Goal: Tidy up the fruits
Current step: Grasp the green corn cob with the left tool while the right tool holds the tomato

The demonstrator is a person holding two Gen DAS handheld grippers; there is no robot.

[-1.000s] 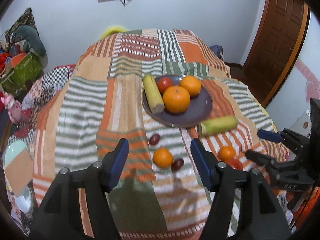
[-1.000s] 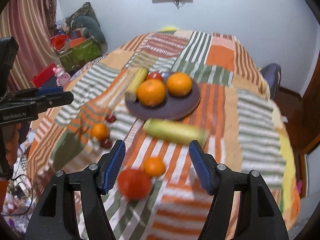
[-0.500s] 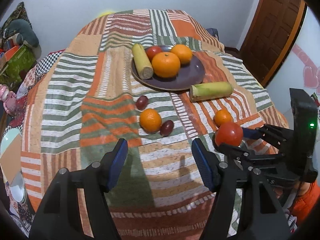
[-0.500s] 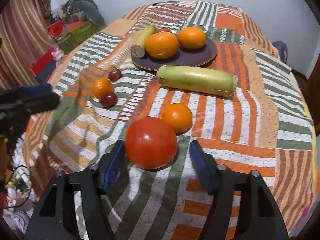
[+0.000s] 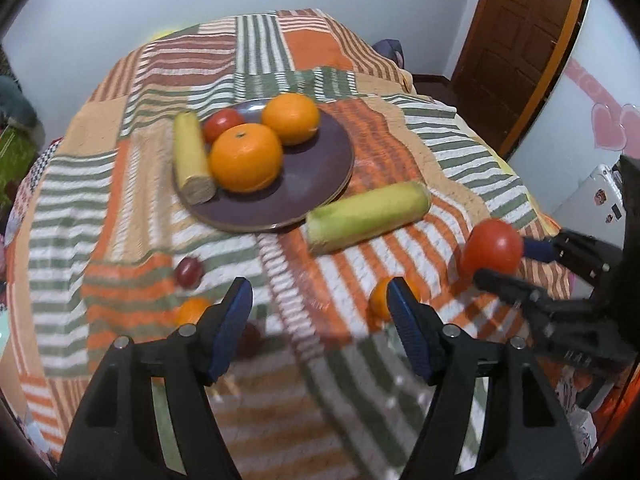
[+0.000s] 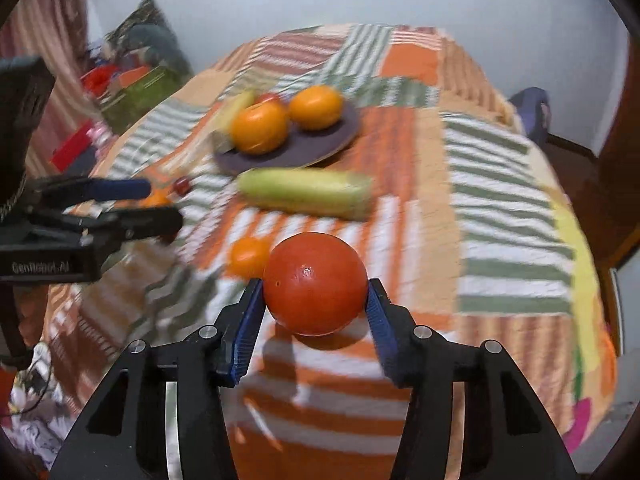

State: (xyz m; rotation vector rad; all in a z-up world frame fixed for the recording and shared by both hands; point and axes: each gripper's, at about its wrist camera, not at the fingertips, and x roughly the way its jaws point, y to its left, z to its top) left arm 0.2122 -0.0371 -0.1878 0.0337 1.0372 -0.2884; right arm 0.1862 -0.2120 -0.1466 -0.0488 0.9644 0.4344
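- Right wrist view: right gripper (image 6: 316,292) now pinches the tomato (image 6: 315,283), jaws closing — a second ago it lay loose.
- Left gripper (image 5: 320,320) — spread, opening, empty.

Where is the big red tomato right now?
The big red tomato sits between the blue pads of the right tool, low in the middle of the right wrist view, lifted over the striped cloth, with a small orange just to its left.

A home bedroom: a bed under a striped patchwork blanket (image 5: 280,40), wooden door (image 5: 516,40), clutter beside.
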